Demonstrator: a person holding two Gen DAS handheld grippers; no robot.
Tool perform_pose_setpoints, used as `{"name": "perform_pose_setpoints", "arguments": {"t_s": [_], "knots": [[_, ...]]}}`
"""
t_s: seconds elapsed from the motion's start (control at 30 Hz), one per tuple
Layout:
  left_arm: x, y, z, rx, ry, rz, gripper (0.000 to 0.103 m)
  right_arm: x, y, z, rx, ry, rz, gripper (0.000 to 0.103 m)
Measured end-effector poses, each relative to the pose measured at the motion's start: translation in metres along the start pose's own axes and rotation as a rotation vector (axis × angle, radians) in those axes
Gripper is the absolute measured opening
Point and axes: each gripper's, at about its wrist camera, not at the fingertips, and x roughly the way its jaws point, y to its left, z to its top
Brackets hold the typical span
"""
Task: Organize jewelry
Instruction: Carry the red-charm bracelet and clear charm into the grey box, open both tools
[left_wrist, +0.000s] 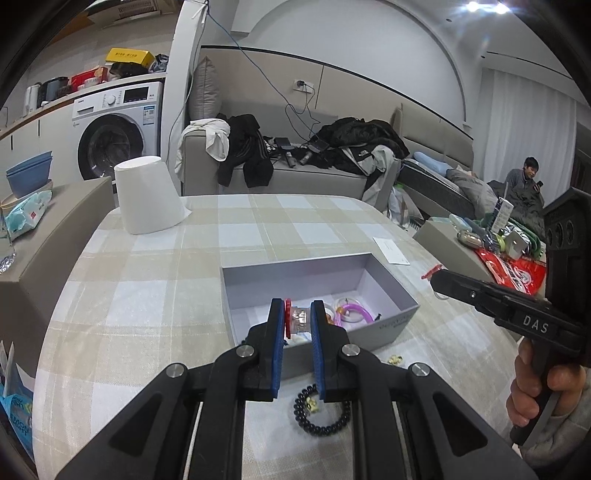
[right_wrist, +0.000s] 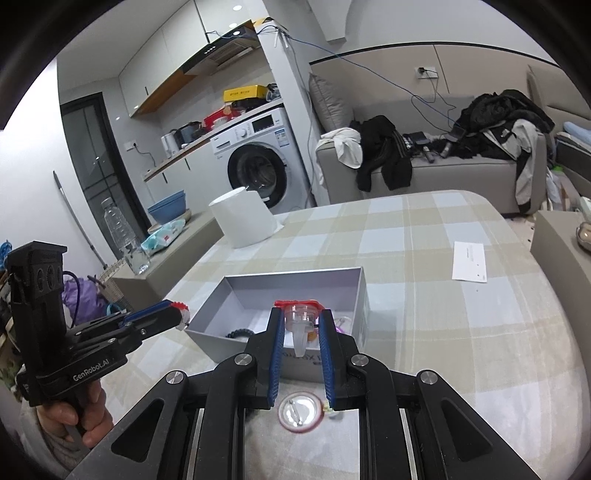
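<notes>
A grey open box (left_wrist: 395, 325) (right_wrist: 236, 295) sits on the checked tablecloth. My left gripper (left_wrist: 298, 320) is shut on a small clear piece with a red cap (left_wrist: 295, 321), held over the box's near edge. My right gripper (right_wrist: 302, 326) is shut on a like clear piece with a red top (right_wrist: 300, 321), also above the box's near side. In the box lie pink and purple rings (left_wrist: 352, 312) and a dark bead bracelet (right_wrist: 238, 333). A black bead bracelet (left_wrist: 321, 415) and a round pin badge (right_wrist: 301, 411) lie on the cloth in front of the box.
An upturned white bucket (left_wrist: 149, 195) stands at the table's far left. A white card (right_wrist: 469, 261) lies to the right of the box. A small yellow piece (left_wrist: 395, 359) lies by the box's near corner. Side tables with clutter flank the table.
</notes>
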Motion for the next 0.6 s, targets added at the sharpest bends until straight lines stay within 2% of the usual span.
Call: {"name": "perform_pose_setpoints", "arguments": {"t_s": [0.33,0.6], "knots": [[0.012,0.008,0.006,-0.044,-0.002,0.009,0.009,0.014,-0.007,0.008,0.037,-0.006,-0.005,0.018],[0.027,0.01,0.006,-0.055,0.034,0.026,0.009,0.027,-0.005,0.007,0.03,0.017,-0.003,0.018]]}}
